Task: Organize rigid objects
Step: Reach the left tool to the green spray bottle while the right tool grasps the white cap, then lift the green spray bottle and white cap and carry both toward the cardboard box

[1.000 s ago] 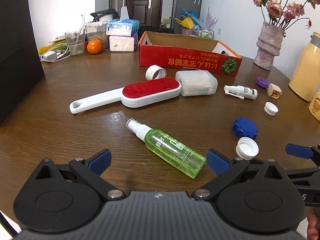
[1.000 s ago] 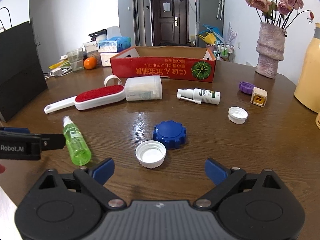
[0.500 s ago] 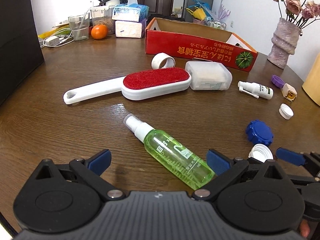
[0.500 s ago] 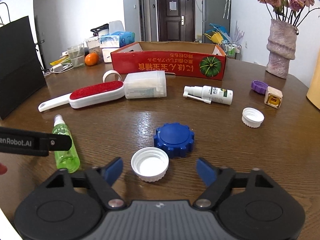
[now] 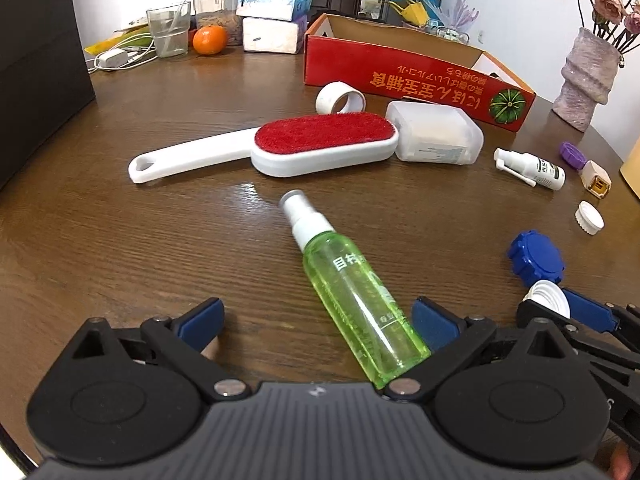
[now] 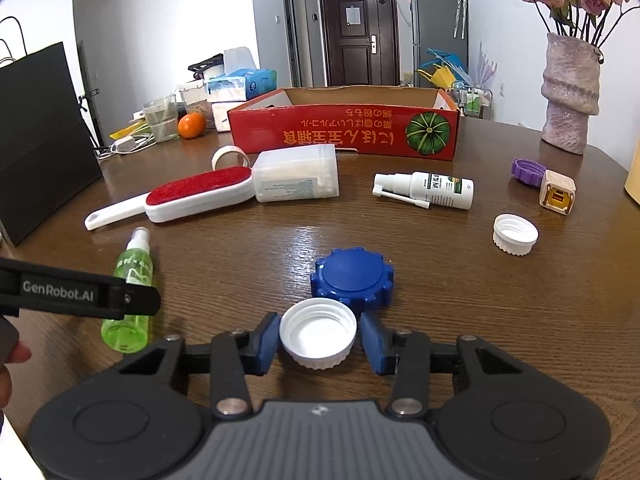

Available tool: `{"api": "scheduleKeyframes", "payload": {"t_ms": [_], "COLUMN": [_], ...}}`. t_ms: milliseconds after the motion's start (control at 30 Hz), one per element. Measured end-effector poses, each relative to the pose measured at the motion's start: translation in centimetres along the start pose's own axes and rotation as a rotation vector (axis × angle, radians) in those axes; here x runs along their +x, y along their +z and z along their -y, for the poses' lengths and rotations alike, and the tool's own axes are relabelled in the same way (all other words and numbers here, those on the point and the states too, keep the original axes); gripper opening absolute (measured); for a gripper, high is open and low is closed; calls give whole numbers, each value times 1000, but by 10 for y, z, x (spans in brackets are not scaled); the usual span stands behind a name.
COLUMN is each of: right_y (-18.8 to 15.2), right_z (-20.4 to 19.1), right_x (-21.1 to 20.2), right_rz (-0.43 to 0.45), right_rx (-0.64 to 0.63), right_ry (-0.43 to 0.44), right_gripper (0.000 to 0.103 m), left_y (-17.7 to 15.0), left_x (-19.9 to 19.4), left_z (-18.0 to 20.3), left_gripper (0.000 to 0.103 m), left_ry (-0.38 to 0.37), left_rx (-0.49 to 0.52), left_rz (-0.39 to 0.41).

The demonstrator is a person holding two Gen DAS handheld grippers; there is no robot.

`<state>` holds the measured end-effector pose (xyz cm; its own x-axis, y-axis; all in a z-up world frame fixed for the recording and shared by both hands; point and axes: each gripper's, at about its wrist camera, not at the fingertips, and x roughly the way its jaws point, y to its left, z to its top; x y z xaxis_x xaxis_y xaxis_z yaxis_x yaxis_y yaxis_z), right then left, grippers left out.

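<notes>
Lying open side up on the near desk (image 6: 460, 280), the ribbed white cap (image 6: 318, 334) sits between the right gripper (image 6: 319, 338) pads, whose jaws have just been closing onto it. Left gripper (image 5: 316, 322) stands apart around the green spray bottle (image 5: 352, 292).

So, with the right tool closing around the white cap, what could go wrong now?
1. The white cap is shallow and touches the blue lid, so the right tool, whose jaws have just been closing around it, may nudge that lid.
2. The left tool is open; the green spray bottle lies slanted by its right finger and may roll.
</notes>
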<state>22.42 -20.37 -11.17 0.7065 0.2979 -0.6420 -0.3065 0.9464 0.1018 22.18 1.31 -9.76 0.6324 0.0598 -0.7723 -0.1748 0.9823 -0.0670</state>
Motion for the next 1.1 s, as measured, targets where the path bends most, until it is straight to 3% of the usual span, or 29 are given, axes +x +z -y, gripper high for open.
{"api": "scheduleKeyframes", "payload": {"t_ms": [167,333,500,667,1100], "right_y": [-1,-3,-4,-3,-1], "right_z": [-1,-1,-1,-1,1], "right_x": [-1,-4,-9,-14,-25], "right_rz": [0,0,4,15,41], "right_rx": [0,6,9,10,25], "right_ry": [2,0,0,-5,-18], "right_gripper": [43,43,43,43,44], "left_y": [-3,-5,-2,-2,-2], "left_x": [-2,-6,-6,-6,-5], "left_z": [-5,-13,-16,-14,-15], "left_gripper": [92,68,56,34,32], "left_ry": [19,50,60,76,53], "left_rx": [-19,-40,-40,-20,12], "left_rz": [5,26,36,50,61]}}
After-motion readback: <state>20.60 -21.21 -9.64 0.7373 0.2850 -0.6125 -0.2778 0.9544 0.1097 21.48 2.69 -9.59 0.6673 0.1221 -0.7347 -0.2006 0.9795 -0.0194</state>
